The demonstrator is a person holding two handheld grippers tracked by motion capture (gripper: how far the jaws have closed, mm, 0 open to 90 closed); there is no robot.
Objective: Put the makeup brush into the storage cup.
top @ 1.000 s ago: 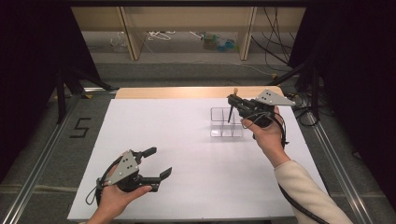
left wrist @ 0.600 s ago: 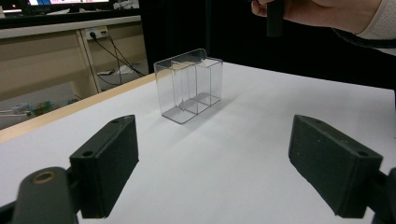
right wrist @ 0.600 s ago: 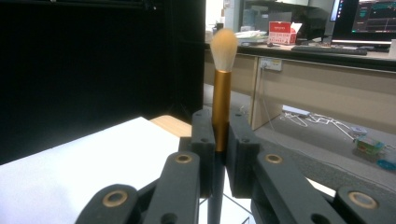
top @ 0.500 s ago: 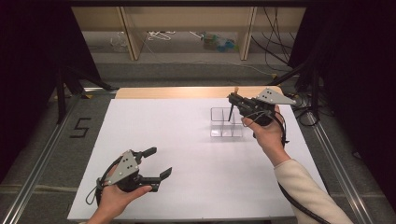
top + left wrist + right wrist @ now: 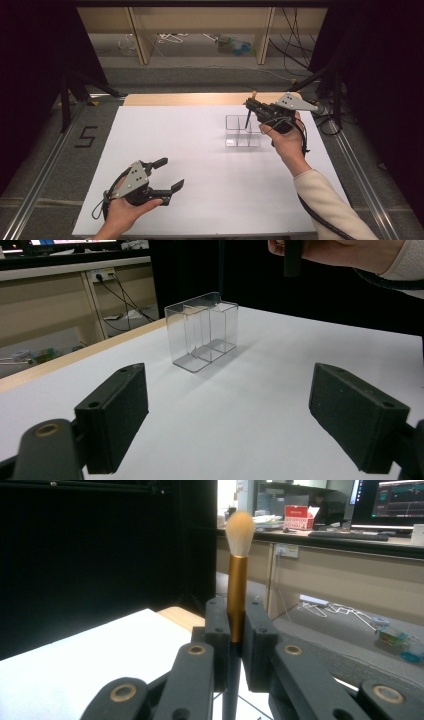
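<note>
Nothing has moved since the earlier frames; both hands stay where they were. Right gripper hangs over the clear plastic organizer, a glossy, boxy holder split into compartments on the matte white table; its black jaws are clamped on a makeup brush, upright, with a metallic gold ferrule, pale fluffy rounded bristles and a dark slim handle pointing down. Left gripper rests near the table's front edge, its blocky jaws spread wide with nothing between them.
</note>
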